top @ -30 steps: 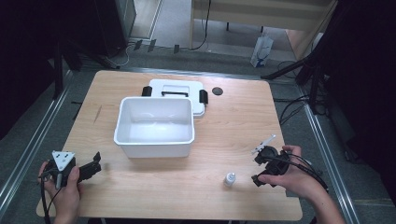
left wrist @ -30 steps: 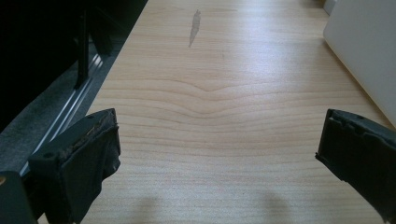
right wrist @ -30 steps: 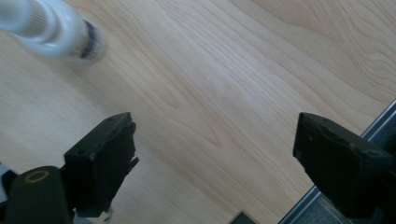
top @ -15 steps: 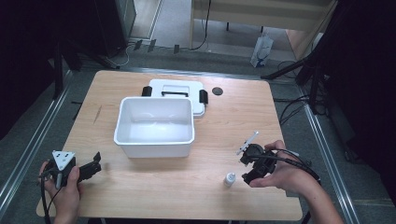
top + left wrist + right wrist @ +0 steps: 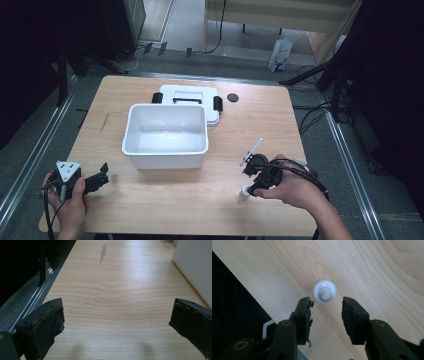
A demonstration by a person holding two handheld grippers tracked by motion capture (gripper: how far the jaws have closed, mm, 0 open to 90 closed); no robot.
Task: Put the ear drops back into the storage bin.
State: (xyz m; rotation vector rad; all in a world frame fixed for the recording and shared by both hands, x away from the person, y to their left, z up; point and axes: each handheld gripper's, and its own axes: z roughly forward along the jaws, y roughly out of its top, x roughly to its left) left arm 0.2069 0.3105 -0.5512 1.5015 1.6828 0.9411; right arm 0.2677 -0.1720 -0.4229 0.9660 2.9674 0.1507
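Small white bottle (image 5: 324, 291): stands upright on the wooden table (image 5: 260, 130), long axis vertical, narrow neck and cap pointing up; in the high view (image 5: 244, 192) it sits near the table's near edge, right of centre.

Right gripper (image 5: 325, 306): poised just above and beside the bottle, pointing down at it. Jaws have just been closing and now stand narrowed but still parted; bottle lies just beyond the tips, pads not touching it, nothing gripped.

Left gripper (image 5: 115, 322): held in the left hand (image 5: 70, 202) at the near left corner, jaws wide apart, nothing between them.

White tub (image 5: 165, 135): open, centre of table, well apart from the bottle. White lid (image 5: 192, 95) with black clasps lies flat behind it, touching or just beside its far wall. Small dark disc (image 5: 232, 97) farther back.

Open room: bare wood between tub and bottle, and along the right side; near edge close by the bottle.

View notes: right gripper view looks down onto the bottle's cap, showing the gap at each jaw; high view gives its place on the table. Left gripper view shows a grey smudge (image 5: 102, 252) on the wood and the tub's side wall (image 5: 195, 267).
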